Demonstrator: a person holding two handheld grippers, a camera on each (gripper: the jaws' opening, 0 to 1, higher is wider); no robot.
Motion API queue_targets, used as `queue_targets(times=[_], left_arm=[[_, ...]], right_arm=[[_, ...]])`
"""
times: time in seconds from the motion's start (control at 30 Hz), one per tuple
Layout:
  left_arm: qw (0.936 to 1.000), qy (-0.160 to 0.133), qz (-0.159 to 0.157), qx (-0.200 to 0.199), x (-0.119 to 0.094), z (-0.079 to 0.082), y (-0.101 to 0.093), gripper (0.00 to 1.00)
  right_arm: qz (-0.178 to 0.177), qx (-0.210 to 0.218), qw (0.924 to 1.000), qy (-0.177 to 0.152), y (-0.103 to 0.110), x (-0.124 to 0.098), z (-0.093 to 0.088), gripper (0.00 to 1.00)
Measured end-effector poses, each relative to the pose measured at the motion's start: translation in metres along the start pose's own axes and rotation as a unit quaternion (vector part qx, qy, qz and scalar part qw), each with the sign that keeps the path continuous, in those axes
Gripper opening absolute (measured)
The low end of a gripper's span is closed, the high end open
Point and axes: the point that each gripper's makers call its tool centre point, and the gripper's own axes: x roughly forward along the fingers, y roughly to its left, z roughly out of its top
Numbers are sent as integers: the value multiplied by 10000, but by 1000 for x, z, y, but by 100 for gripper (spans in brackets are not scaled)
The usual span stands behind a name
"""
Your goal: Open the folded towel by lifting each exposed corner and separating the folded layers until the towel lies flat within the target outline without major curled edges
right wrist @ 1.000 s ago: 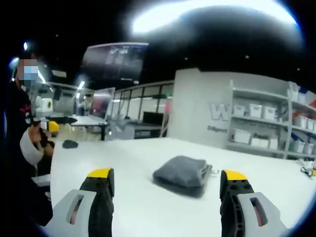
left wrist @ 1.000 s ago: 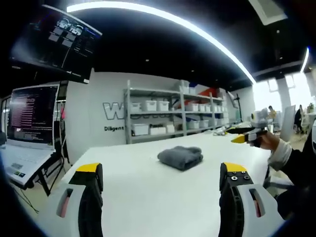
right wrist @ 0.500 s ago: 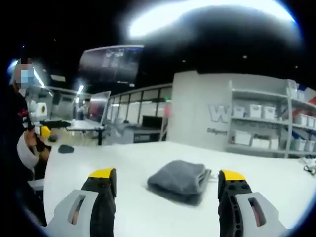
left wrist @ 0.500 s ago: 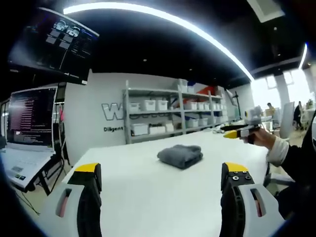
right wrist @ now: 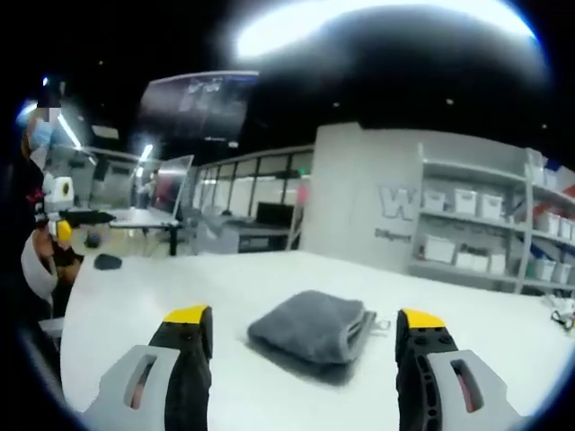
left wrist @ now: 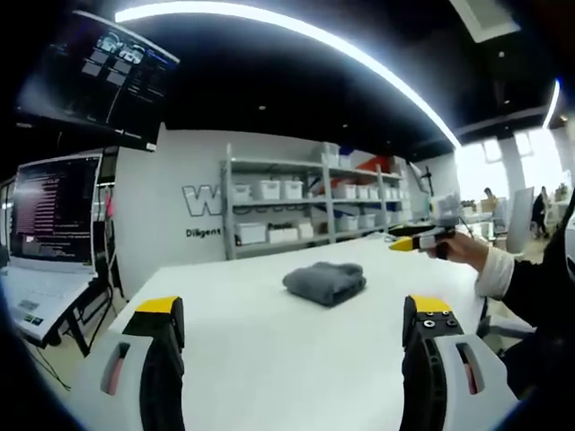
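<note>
Left gripper view: looks low across the white table [left wrist: 269, 350] along its own jaws toward the folded grey towel [left wrist: 324, 282], which lies well ahead, shelving [left wrist: 305, 211] behind it. Right gripper view: faces the same towel [right wrist: 310, 327] from another side and nearer, the towel between its jaws. Both views share the towel, the table [right wrist: 296, 395] and the shelving [right wrist: 485, 238] beyond the towel
</note>
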Motion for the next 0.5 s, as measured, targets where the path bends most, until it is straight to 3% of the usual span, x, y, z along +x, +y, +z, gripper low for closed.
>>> queue_targets(times=[0.5], left_arm=[[9999,-118,-43,17,0,4,1,100]], right_arm=[[241,-364,9967,684,-2,33,-18,83]])
